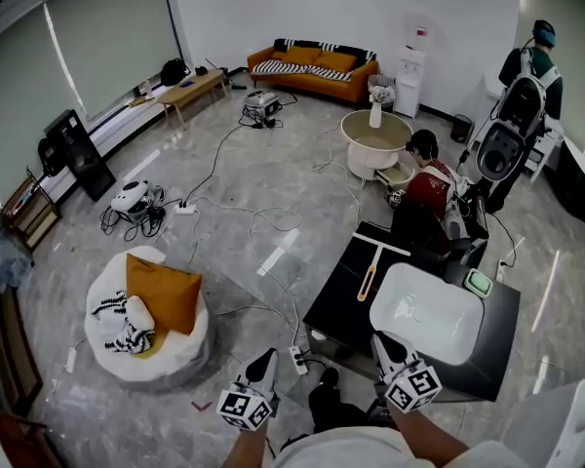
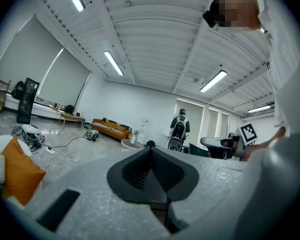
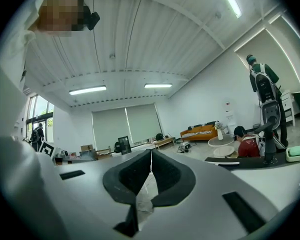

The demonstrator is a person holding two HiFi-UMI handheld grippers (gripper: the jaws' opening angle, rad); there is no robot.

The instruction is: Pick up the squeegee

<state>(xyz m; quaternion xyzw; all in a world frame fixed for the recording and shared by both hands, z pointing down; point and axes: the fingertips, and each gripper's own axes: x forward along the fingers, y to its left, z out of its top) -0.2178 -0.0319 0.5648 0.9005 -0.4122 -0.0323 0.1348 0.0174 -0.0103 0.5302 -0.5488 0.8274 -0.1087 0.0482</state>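
A person's forearms reach in from the bottom edge of the head view, each hand holding a gripper roughly level in front of the body. The left gripper [image 1: 263, 360] hangs over the grey floor beside a white power strip [image 1: 297, 360], clear of the table. The right gripper [image 1: 383, 343] sits at the near edge of the black table [image 1: 343, 305], its tips close to the near corner of a white basin [image 1: 426, 312]. In the left gripper view, the left gripper [image 2: 151, 152] has its dark pads pressed together with nothing between them. The right gripper [image 3: 151, 155] shows the same in its own view, jaws closed and empty.

The squeegee [image 1: 368, 283] lies flat on the left part of the table, just beside the basin's left side and apart from both grippers. Its slim orange handle points towards the person, and a pale, narrow crossbar lies across its far end.

Across the room, one person [image 1: 431, 178] in red crouches behind the table and another [image 1: 528, 76] with a backpack stands near the wall.
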